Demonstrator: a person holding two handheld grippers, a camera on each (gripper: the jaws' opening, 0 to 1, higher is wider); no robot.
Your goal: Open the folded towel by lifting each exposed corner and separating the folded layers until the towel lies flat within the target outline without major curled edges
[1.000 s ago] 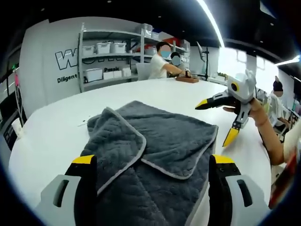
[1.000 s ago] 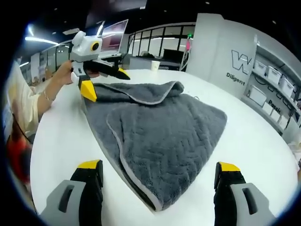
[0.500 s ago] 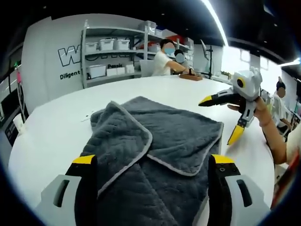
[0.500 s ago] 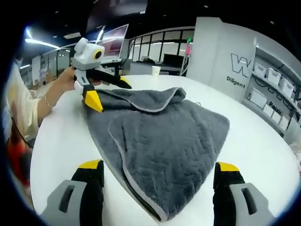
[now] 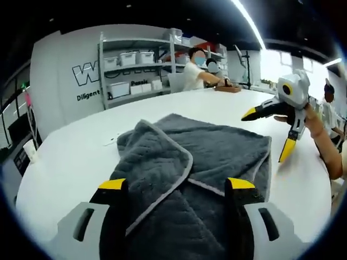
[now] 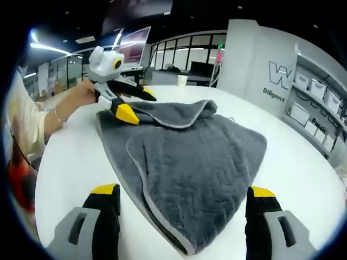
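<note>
Ahead of my left tongs, the grey wall [image 5: 65, 59] carries a large outlined "W" and smaller "Diligent" beneath it. Ahead-right of my right tongs, that wall [image 6: 255, 54] reads "W" over "Diligent" too.

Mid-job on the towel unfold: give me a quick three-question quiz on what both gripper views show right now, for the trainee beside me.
1. True or false: the grey towel already lies fully flat on the white table.
2. Multiple choice: the left gripper is (a) shut on a towel corner, (b) open, over the towel's edge, (c) resting on the shelving unit.
3. Fill in: the right gripper has its jaws ____.

Key: 1 false, a folded flap is still turned over; 2 b; 3 open.
</note>
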